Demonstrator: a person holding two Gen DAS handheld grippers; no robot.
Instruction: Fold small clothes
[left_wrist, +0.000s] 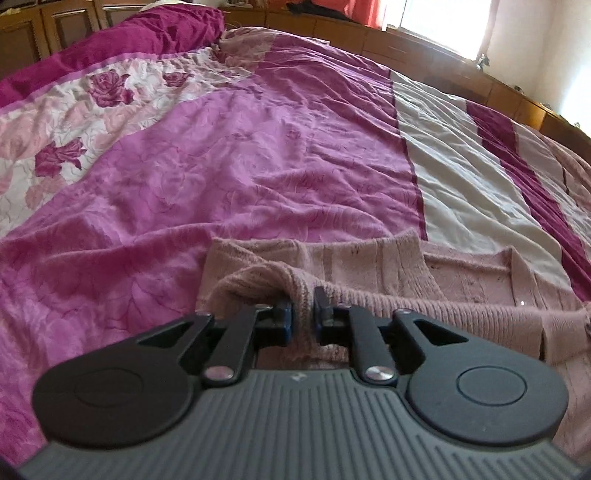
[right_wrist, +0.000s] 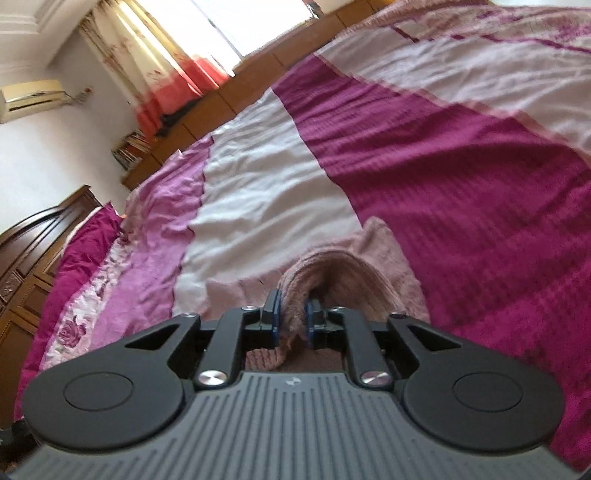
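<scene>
A pale pink knitted cardigan (left_wrist: 388, 266) lies flat on the bedspread, its ribbed edge and button band running off to the right. My left gripper (left_wrist: 303, 312) is shut on a raised fold of that knit, which fills the narrow gap between the blue pads. In the right wrist view the same pink cardigan (right_wrist: 373, 243) humps up in front of my right gripper (right_wrist: 291, 317). Those jaws stand a little apart and open, with a bunch of the knit loose between the pads and draped over the right one. The fabric beneath both grippers is hidden.
The bedspread (left_wrist: 229, 158) has pink, white and magenta bands and is wrinkled. A magenta pillow (left_wrist: 155, 33) lies at the head of the bed. A wooden ledge (right_wrist: 229, 92) runs along the window side, with a curtain (right_wrist: 155, 66) and a dark wooden headboard (right_wrist: 40, 243).
</scene>
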